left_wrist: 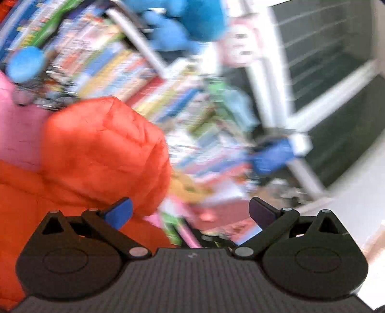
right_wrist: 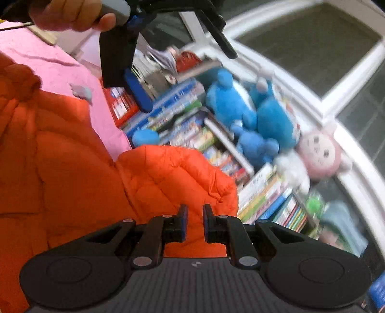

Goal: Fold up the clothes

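Note:
An orange puffer jacket (left_wrist: pixel 96 149) lies on a pink sheet (left_wrist: pixel 16 130) and fills the left of both views. My left gripper (left_wrist: pixel 190 211) is open and empty, with its left finger over the jacket's edge. In the right wrist view the jacket (right_wrist: pixel 96 173) lies under my right gripper (right_wrist: pixel 194 222), whose jaws stand narrowly apart around a fold of orange fabric. The left gripper (right_wrist: pixel 182 69) shows at the top of that view, held open above the jacket in a hand (right_wrist: pixel 69 14).
A shelf of colourful books (right_wrist: pixel 182 130) stands beyond the bed edge. Blue plush toys (right_wrist: pixel 252 115) and a pink plush (right_wrist: pixel 317 154) sit on it. A white-framed window (right_wrist: pixel 336 79) lies behind. The left wrist view is motion-blurred.

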Demonstrator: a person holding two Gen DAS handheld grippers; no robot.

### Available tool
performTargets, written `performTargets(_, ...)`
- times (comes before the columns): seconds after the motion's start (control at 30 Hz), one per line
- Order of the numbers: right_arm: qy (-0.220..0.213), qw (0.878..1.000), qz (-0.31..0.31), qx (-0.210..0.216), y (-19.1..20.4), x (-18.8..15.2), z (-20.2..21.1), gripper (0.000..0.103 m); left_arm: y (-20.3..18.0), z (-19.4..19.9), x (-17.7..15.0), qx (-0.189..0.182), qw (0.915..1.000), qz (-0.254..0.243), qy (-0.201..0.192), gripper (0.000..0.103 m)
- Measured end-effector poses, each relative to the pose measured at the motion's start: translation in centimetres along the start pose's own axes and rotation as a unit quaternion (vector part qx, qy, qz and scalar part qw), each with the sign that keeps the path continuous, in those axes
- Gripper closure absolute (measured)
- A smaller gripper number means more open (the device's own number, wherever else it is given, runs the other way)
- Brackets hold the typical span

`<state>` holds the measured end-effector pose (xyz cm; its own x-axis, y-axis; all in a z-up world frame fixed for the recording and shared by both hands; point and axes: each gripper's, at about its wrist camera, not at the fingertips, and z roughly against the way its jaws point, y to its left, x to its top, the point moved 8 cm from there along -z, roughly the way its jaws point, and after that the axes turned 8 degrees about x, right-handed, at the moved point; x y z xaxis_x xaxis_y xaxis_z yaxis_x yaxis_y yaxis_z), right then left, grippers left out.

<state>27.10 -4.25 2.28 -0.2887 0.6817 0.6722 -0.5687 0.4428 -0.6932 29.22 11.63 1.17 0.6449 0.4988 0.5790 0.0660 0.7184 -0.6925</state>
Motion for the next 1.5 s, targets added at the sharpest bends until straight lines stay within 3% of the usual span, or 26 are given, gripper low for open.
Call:
performTargets(0.07, 0.012, 0.997, -0.074, 0.008, -1.5, -0.6, -0.3, 0.088, 0.4, -0.7, -1.3, 0.088, 0.9939, -0.065, -0.008, 0.0)
performTargets(0.13, 0.017, 0.986, -0.162, 0.013, -3.6, -1.3, -0.4, 0.084, 1.1, -2.4, -4.0, 0.153, 0.9778, -0.143, 0.009, 0.0)
performTargets(0.2, 0.025, 0.966, -0.257, 0.027, -6.0, -2.3, -0.9, 0.058, 1.8, -4.3, -7.1, 0.182, 0.9647, -0.185, 0.041, 0.0)
performTargets(0.27, 0.04, 0.935, -0.35, 0.051, -8.1, -3.5, -2.1, 0.046, 2.3, -5.8, -9.0, 0.206, 0.953, -0.215, 0.055, 0.0)
performTargets(0.33, 0.058, 0.909, -0.406, 0.072, -9.4, -4.5, -3.8, 0.042, 2.4, -6.3, -10.1, 0.239, 0.9337, -0.263, 0.042, 0.0)
performTargets(0.4, 0.075, 0.901, -0.422, 0.069, -10.3, -5.1, -5.7, 0.033, 2.3, -6.8, -11.0, 0.259, 0.9172, -0.301, 0.034, 0.0)
performTargets(0.47, 0.092, 0.902, -0.416, 0.064, -10.9, -5.4, -7.8, 0.024, 2.6, -6.8, -11.6, 0.264, 0.9123, -0.312, 0.027, 0.0)
performTargets(0.53, 0.112, 0.906, -0.404, 0.061, -11.1, -5.4, -10.1, 0.022, 2.8, -6.9, -11.9, 0.265, 0.9097, -0.319, 0.018, 0.0)
performTargets(0.63, 0.144, 0.909, -0.385, 0.068, -10.9, -5.3, -14.0, 0.019, 3.3, -6.7, -12.0, 0.257, 0.912, -0.319, 0.007, 0.0)
performTargets(0.83, 0.22, 0.906, -0.347, 0.104, -8.3, -6.1, -19.8, 0.02, 4.0, -6.4, -11.6, 0.226, 0.9292, -0.292, 0.001, 0.0)
performTargets(0.87, 0.236, 0.905, -0.337, 0.111, -7.8, -6.4, -20.5, 0.027, 4.1, -6.2, -11.6, 0.222, 0.9315, -0.288, 0.0, 0.0)
performTargets(0.97, 0.262, 0.915, -0.287, 0.107, -6.3, -6.3, -21.0, 0.084, 4.2, -5.9, -11.5, 0.21, 0.9378, -0.276, -0.003, 0.0)
performTargets(1.03, 0.267, 0.927, -0.245, 0.097, -5.4, -5.6, -20.8, 0.088, 4.2, -5.7, -11.3, 0.201, 0.9431, -0.265, -0.006, 0.0)
performTargets(1.2, 0.174, 0.983, -0.059, 0.011, -3.3, -0.4, -15.7, 0.092, 4.7, -3.5, -9.6, 0.12, 0.9766, -0.177, -0.021, 0.0)
performTargets(1.27, 0.12, 0.992, 0.027, -0.016, -1.6, 1.9, -12.4, 0.092, 5.2, -1.7, -8.1, 0.055, 0.993, -0.102, -0.021, 0.0)
performTargets(1.3, 0.094, 0.993, 0.061, -0.024, -0.7, 2.7, -10.7, 0.092, 5.4, -0.7, -7.3, 0.02, 0.9973, -0.065, -0.026, 0.0)
performTargets(1.37, 0.046, 0.992, 0.112, -0.036, 1.1, 3.8, -7.4, 0.092, 5.9, 1.6, -5.6, -0.051, 0.9977, 0.007, -0.043, 0.0)
performTargets(1.43, 0.009, 0.987, 0.154, -0.045, 2.7, 4.4, -4.8, 0.092, 6.1, 3.6, -4.2, -0.114, 0.9899, 0.063, -0.056, 0.0)
performTargets(1.5, -0.017, 0.98, 0.191, -0.048, 4.3, 4.2, -2.9, 0.092, 5.8, 4.6, -2.8, -0.146, 0.983, 0.098, -0.055, 0.0)
